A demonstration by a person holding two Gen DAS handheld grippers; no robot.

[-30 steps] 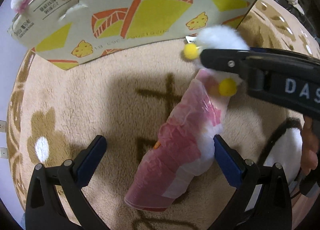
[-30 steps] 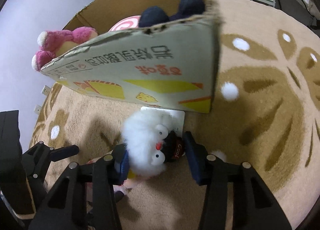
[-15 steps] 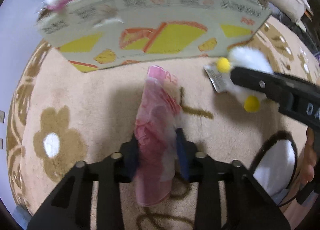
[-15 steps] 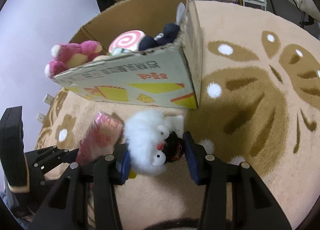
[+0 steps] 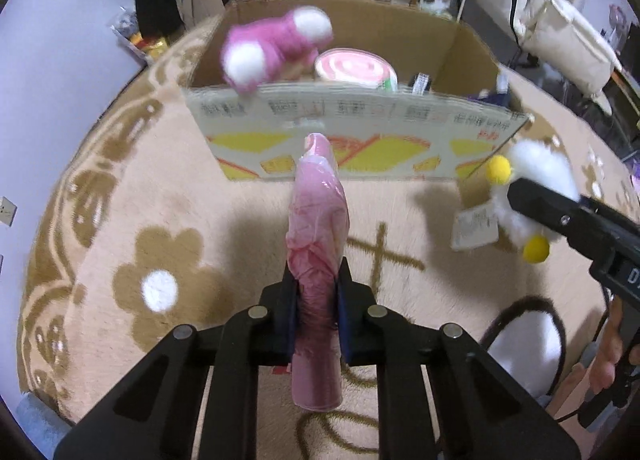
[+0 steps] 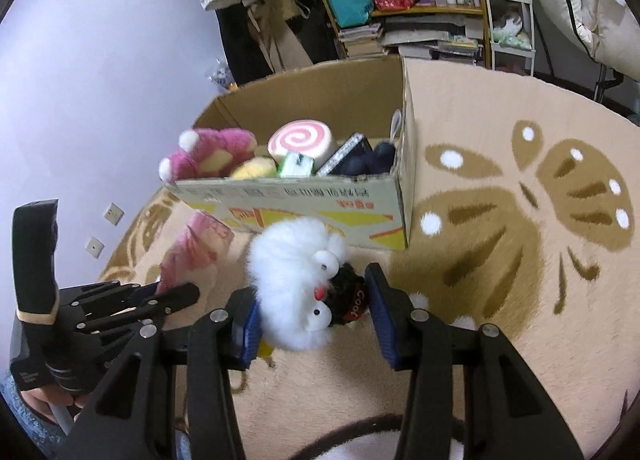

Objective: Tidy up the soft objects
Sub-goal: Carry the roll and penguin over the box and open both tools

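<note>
My left gripper (image 5: 317, 292) is shut on a pink plastic-wrapped soft roll (image 5: 319, 228) and holds it above the rug, pointing at the cardboard box (image 5: 352, 128). The roll also shows in the right wrist view (image 6: 196, 248). My right gripper (image 6: 314, 318) is shut on a white fluffy plush toy (image 6: 296, 272) with a black cap, lifted in front of the box (image 6: 304, 204). The toy shows at the right in the left wrist view (image 5: 536, 180) with yellow feet and a paper tag. The box holds a pink bear (image 6: 208, 150), a pink swirl cushion (image 6: 302, 142) and dark soft items.
A beige rug with brown flower patterns (image 5: 160, 284) covers the floor. Shelves with books and bags (image 6: 392, 0) stand behind the box. A white wall (image 6: 100, 60) is at the left. A dark-rimmed white object (image 5: 524, 344) lies at the lower right on the rug.
My left gripper closed on the pink roll and lifted it upright. Both grippers rose and pulled back from the box, so its inside is in view. The right gripper kept hold of the white plush.
</note>
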